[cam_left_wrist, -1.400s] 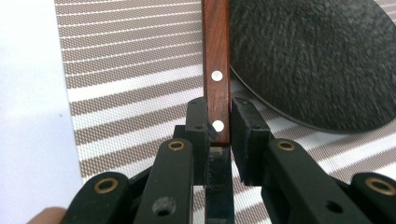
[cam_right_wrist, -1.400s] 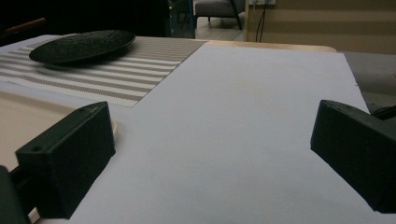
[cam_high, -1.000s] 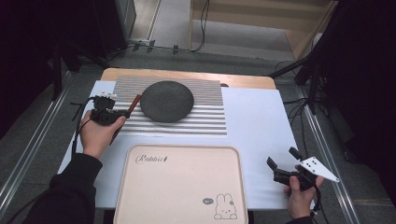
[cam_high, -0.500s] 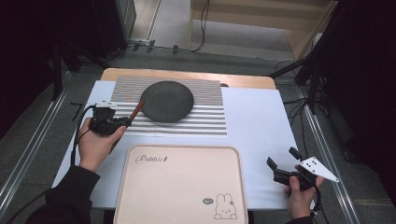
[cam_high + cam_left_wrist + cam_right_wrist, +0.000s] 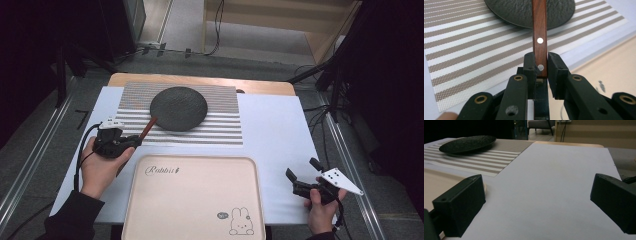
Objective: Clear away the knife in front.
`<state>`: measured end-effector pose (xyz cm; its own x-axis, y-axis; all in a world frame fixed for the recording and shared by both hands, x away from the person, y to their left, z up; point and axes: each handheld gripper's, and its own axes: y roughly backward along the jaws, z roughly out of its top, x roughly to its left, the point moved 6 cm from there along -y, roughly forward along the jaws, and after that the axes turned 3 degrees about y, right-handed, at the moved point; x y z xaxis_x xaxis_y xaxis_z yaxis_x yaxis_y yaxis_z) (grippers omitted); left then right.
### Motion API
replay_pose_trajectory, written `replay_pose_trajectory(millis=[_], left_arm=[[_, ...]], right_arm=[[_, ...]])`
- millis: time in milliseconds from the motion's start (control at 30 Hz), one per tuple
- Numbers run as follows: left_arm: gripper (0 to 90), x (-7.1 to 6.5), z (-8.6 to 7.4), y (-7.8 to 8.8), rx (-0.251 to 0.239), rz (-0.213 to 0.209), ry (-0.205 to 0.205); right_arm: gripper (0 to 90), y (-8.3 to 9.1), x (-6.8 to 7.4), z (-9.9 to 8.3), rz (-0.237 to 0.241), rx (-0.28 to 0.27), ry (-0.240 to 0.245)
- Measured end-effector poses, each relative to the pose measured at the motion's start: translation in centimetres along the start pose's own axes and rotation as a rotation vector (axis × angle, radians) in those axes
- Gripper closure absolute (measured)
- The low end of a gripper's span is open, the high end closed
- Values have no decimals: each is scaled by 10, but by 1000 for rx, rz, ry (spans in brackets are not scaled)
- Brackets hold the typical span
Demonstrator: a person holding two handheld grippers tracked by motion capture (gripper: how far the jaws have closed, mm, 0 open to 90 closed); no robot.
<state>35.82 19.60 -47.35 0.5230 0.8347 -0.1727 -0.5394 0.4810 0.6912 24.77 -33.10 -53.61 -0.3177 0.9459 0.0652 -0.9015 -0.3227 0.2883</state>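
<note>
Across the centre of the frame, a white-covered tabletop (image 5: 280,135); toward the bottom centre, a pale pink rounded plastic tray with a rabbit print (image 5: 192,197), bare; toward the upper centre, a brown-and-white striped woven placemat (image 5: 220,127) carrying a dark round textured plate (image 5: 178,107).

Left of centre, the left hand-held gripper (image 5: 131,142), clamped on the near end of a slim reddish-brown wooden handle with two silver rivets (image 5: 539,37). Handle running up and away toward the plate rim, its far end over or on the plate; which of the two, impossible to tell. Grip set at the very tip, beside the lower rivet, so little wood between the jaws.

Likely step: drawing the handled utensil off the plate, perhaps toward the tray. Best done slowly and level, along the line of the handle, without twisting the wrist, since such an end grip lets the far end swing or sag. Worth lifting clear of the plate rim to avoid dragging plate and placemat.

At the lower right, the right hand-held gripper (image 5: 305,175), jaws wide apart, empty, resting low over bare tabletop, well apart from the work.
</note>
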Motion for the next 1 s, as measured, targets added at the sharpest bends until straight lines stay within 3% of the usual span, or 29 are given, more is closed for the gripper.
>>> replay_pose_trajectory(millis=[433,767,1000], left_arm=[[774,-25,-16,18,-18,-58,-22],[773,-52,-45,22,-12,-103,-39],[773,-66,-64,20,-6,-139,-19]], right_arm=[[0,0,0,0,0,1,2],[0,0,0,0,-2,2,4],[0,0,0,0,-2,2,4]])
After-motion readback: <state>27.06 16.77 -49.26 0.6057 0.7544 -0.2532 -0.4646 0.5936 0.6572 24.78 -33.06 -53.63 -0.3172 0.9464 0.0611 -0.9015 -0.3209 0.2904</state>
